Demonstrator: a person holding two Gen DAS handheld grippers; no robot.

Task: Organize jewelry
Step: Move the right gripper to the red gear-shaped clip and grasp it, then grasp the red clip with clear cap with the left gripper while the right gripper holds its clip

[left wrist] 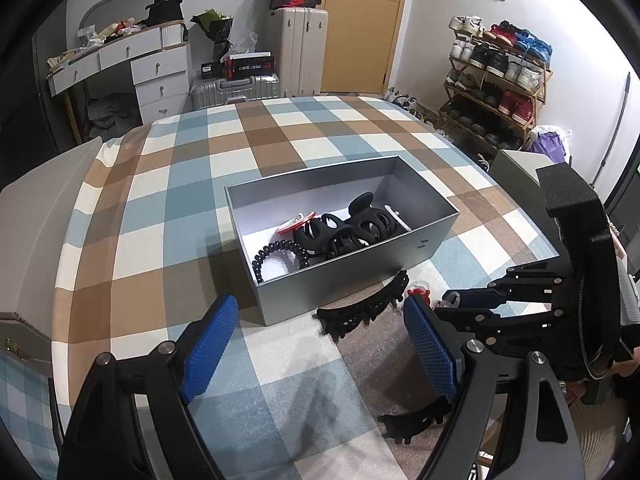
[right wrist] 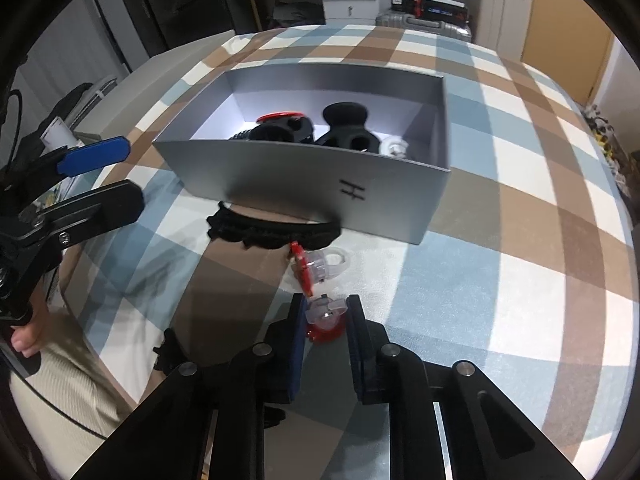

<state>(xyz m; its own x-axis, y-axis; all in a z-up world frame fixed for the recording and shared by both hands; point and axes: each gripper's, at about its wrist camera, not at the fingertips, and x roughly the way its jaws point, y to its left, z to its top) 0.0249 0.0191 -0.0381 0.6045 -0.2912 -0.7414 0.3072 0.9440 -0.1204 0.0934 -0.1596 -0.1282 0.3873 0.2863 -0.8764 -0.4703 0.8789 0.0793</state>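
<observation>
An open grey box (left wrist: 424, 245) sits on the checked cloth and holds black claw clips (left wrist: 344, 232), a black coil hair tie (left wrist: 280, 248) and a red-and-white piece (left wrist: 294, 222). A black toothed hairband (right wrist: 272, 232) lies against the box's front wall (right wrist: 304, 184). Beside it lies a red-and-clear clip (right wrist: 320, 264). My right gripper (right wrist: 326, 312) is shut on a small red-and-clear clip (right wrist: 326, 318) low over the cloth. My left gripper (left wrist: 320, 308) hangs open and holds nothing, just in front of the box. A second black toothed piece (left wrist: 416, 420) lies under its right finger.
The checked cloth (left wrist: 192, 184) covers the whole surface, with bare stretches left of and behind the box. Beyond it stand a white drawer desk (left wrist: 152, 68), suitcases (left wrist: 296, 52), a door and a shoe rack (left wrist: 496, 80). A person's hand (right wrist: 24, 336) holds the left gripper.
</observation>
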